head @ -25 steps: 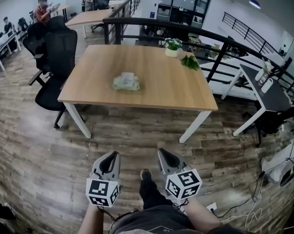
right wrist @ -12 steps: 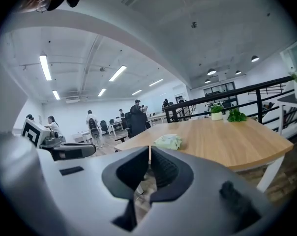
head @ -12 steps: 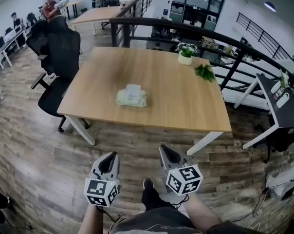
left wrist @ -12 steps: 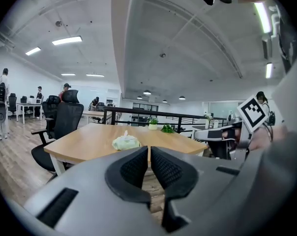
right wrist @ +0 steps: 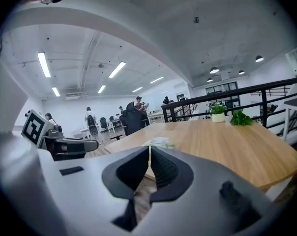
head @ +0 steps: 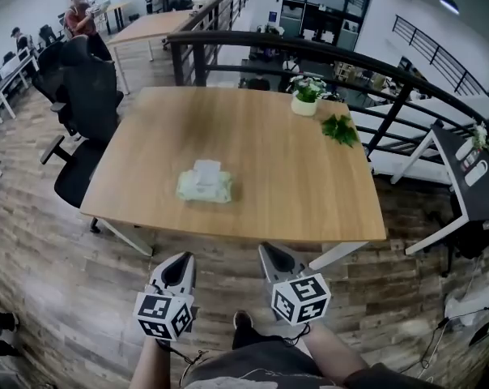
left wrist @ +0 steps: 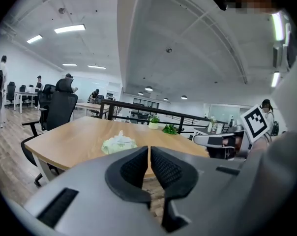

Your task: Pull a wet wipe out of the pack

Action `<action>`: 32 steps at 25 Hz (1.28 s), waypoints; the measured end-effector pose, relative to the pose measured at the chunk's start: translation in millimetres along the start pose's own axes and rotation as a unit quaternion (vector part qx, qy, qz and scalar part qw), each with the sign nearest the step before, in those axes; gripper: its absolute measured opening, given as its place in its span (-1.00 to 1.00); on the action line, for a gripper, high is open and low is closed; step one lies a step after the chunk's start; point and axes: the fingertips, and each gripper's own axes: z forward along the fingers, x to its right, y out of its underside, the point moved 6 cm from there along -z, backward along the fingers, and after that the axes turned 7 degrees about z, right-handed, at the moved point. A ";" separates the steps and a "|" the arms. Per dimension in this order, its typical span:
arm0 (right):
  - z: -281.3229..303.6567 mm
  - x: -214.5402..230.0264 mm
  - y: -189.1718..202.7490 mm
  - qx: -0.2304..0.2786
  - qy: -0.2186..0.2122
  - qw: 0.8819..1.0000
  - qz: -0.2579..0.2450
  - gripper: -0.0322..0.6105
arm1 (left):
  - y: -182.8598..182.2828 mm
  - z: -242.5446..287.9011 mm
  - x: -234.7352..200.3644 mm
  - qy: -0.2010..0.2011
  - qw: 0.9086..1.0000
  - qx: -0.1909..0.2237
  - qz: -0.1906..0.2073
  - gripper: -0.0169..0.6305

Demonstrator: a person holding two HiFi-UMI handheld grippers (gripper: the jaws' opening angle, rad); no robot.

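A pale green wet wipe pack [head: 205, 185] lies on the wooden table [head: 285, 177], left of its middle, with a white wipe sticking up from its top. The pack [left wrist: 119, 144] also shows ahead in the left gripper view, and the pack [right wrist: 158, 142] sits just beyond the jaws in the right gripper view. My left gripper [head: 173, 267] and right gripper [head: 274, 259] are held side by side over the floor, short of the table's near edge. Both are shut with nothing between the pads.
A small potted plant [head: 307, 96] and a green leafy sprig [head: 340, 128] stand at the table's far right. A black office chair [head: 87, 112] is left of the table, a black railing [head: 325, 59] behind it, another desk [head: 475, 177] to the right. People sit at far desks.
The table and pack have come nearer and lower in the head view as I walked towards them. Both grippers stay shut and side by side.
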 end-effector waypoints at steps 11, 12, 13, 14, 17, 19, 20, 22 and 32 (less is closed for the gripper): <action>51.8 47.4 -7.0 -0.022 -0.012 0.999 0.028 -0.81 | -7.0 61.2 -14.5 0.007 0.999 -0.032 0.004 -0.87; 55.8 47.2 -7.2 -0.023 -0.015 0.999 0.030 -0.81 | -6.8 63.0 -16.7 0.007 0.999 -0.035 0.002 -0.87; 59.9 46.1 -7.7 -0.024 -0.019 0.999 0.030 -0.81 | -7.1 64.7 -19.8 0.007 0.999 -0.036 0.002 -0.87; 64.1 44.6 -8.3 -0.024 -0.022 0.999 0.030 -0.81 | -7.9 66.5 -23.9 0.005 0.999 -0.038 0.003 -0.87; 76.9 43.5 -8.8 -0.033 -0.026 0.999 0.027 -0.81 | -12.6 75.9 -37.8 0.001 0.999 -0.041 0.006 -0.87; 84.2 47.3 -9.1 -0.039 -0.021 0.999 0.029 -0.81 | -16.5 86.3 -45.7 0.005 0.999 -0.042 0.007 -0.87; 87.9 49.9 -9.6 -0.040 -0.017 0.999 0.031 -0.81 | -18.2 92.6 -49.6 0.008 0.999 -0.043 0.011 -0.87; 96.8 55.1 -11.7 -0.042 -0.005 0.999 0.033 -0.81 | -21.0 107.5 -59.2 0.013 0.999 -0.044 0.021 -0.86; 157.6 67.8 -37.4 -0.033 0.048 0.997 0.048 -0.81 | -28.3 182.0 -101.3 0.028 0.996 -0.060 0.064 -0.86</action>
